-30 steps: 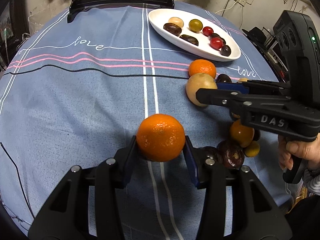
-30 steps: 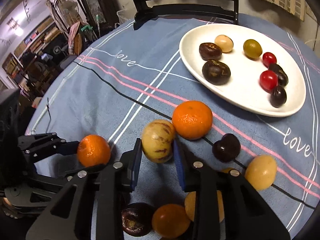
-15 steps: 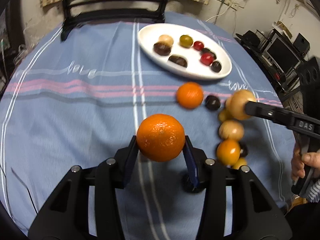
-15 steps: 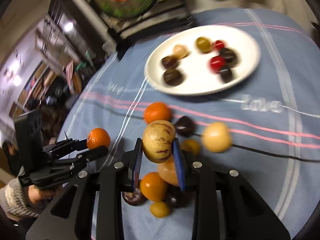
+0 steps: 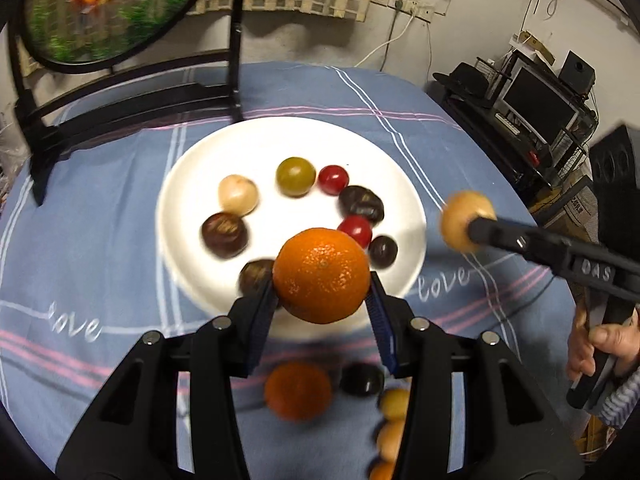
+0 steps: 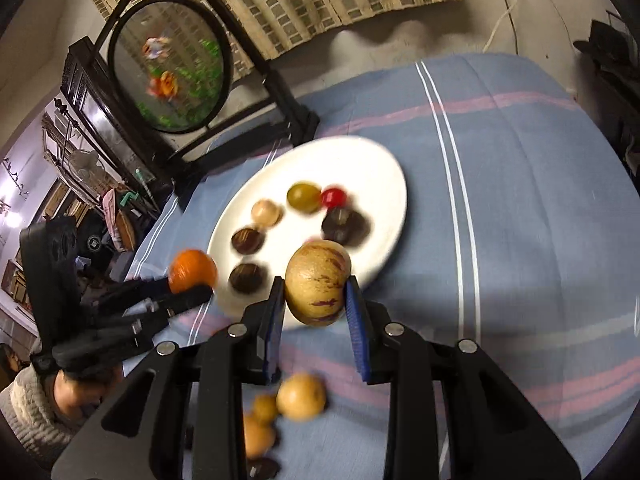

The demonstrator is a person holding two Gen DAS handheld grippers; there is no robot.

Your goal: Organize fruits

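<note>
Above the white plate (image 5: pixel 192 280) at its 6 o'clock rim: left gripper (image 5: pixel 322 300) pinching the orange (image 5: pixel 322 274), right gripper (image 6: pixel 316 300) pinching the speckled melon (image 6: pixel 318 282). Could roll onto plated fruit if released high. Carried closer to the plate than half a second ago.

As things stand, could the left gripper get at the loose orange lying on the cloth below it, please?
Probably not yet: the left gripper is shut on an orange held above the white plate. The loose orange lies unobstructed, but the jaws are full.
</note>
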